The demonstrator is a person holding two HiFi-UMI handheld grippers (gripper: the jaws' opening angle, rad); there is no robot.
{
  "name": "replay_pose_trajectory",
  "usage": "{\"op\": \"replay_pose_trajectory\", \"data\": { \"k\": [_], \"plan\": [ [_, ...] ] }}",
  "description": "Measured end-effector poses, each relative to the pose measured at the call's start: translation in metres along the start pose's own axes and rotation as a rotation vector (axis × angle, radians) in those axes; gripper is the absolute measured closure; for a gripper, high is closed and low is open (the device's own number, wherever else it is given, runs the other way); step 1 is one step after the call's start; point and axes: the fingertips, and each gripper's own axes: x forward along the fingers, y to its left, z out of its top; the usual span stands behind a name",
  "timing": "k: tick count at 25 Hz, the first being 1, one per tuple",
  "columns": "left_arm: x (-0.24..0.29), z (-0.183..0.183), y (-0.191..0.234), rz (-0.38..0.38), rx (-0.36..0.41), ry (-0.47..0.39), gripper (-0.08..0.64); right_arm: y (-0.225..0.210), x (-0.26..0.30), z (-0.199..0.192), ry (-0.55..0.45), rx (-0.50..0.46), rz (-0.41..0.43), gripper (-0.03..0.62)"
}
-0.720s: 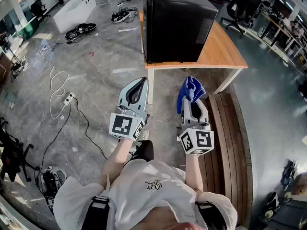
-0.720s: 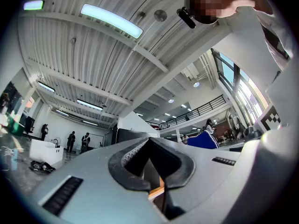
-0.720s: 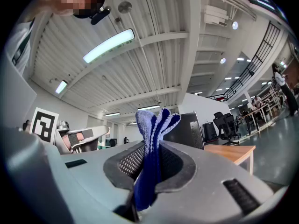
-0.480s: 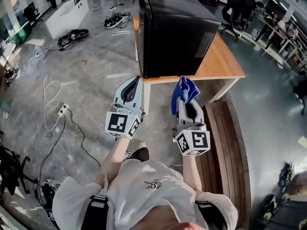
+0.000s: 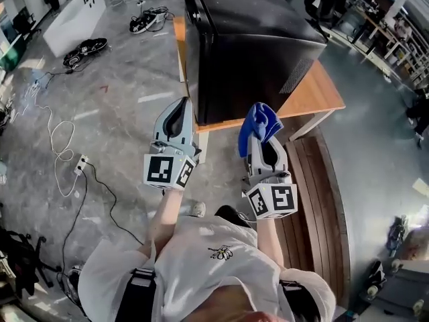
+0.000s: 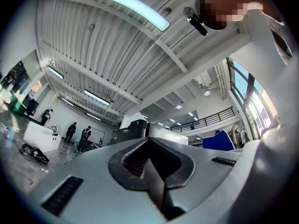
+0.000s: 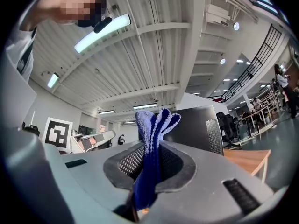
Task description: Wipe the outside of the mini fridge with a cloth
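The black mini fridge (image 5: pixel 248 45) stands on a wooden table (image 5: pixel 315 96) ahead of me. My right gripper (image 5: pixel 263 134) is shut on a folded blue cloth (image 5: pixel 260 123), held just in front of the fridge's lower near face. In the right gripper view the cloth (image 7: pixel 152 143) sticks up between the closed jaws, with the fridge (image 7: pixel 196 127) behind it. My left gripper (image 5: pixel 177 116) is shut with nothing in it, just left of the fridge's near corner. The left gripper view shows the fridge (image 6: pixel 133 129) far off and the cloth (image 6: pixel 218 141) to the right.
A wooden bench (image 5: pixel 322 200) runs along my right side below the table. Cables and a power strip (image 5: pixel 80 163) lie on the grey floor at left, with gear (image 5: pixel 84 49) farther back. Office chairs and desks (image 5: pixel 375 19) stand at the right rear.
I have stepped closer to the fridge. Both grippers have risen towards its near face, the right one still holding the cloth.
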Motion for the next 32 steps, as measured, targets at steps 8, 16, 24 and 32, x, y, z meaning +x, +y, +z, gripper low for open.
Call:
{"op": "replay_pose_trajectory", "data": {
  "k": [8,16,24,32],
  "plan": [
    [0.033,-0.016,-0.028,-0.028,0.051,0.066,0.555,-0.041,0.046,0.008,-0.017,0.032,0.052,0.53],
    [0.047,-0.017,-0.014,0.039,0.076,0.057,0.555,0.002,0.106,0.026,-0.054,-0.059,0.234,0.53],
    [0.045,-0.017,-0.002,0.099,0.088,0.062,0.555,0.045,0.178,0.065,-0.092,-0.061,0.313,0.529],
    [0.034,-0.012,0.006,0.134,0.087,0.069,0.555,0.054,0.202,0.068,-0.058,-0.109,0.3,0.53]
  ]
}}
